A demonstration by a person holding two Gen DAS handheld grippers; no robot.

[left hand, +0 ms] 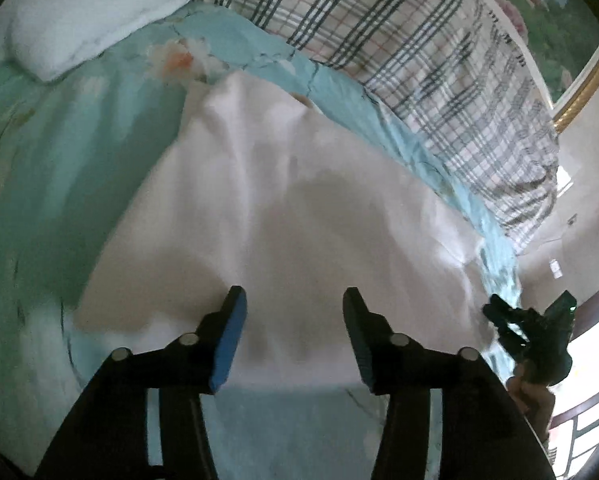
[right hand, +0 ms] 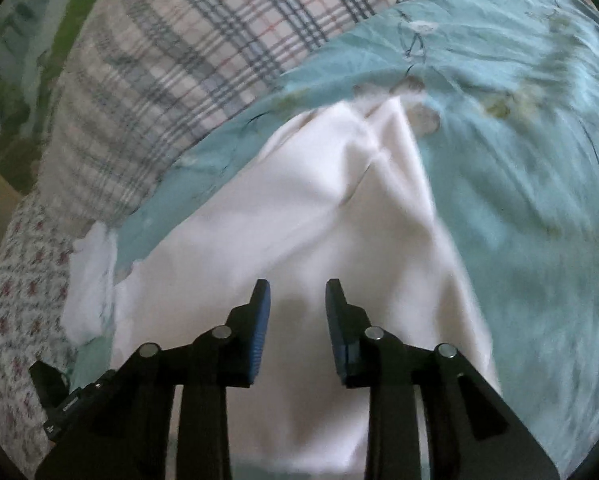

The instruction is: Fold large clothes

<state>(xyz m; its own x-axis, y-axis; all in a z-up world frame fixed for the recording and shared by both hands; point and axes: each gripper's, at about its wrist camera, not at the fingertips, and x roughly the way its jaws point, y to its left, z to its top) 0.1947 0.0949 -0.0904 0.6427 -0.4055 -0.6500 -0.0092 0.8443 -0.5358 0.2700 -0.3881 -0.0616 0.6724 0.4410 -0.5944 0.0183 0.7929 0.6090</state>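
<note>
Both grippers, left (left hand: 294, 300) & right (right hand: 298, 292), hover w/ jaws spread, nothing pinched, over the white garment (left hand: 299, 208) lying on the bed (left hand: 59, 152), collar end toward 12 o'clock — best grab both near corners evenly, fold straight.

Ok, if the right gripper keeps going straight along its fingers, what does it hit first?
Most likely the white garment: the right gripper, jaws open and empty, points straight at it. The teal bedsheet only comes beyond. Depth is hard to judge in this blurred fisheye view.
</note>
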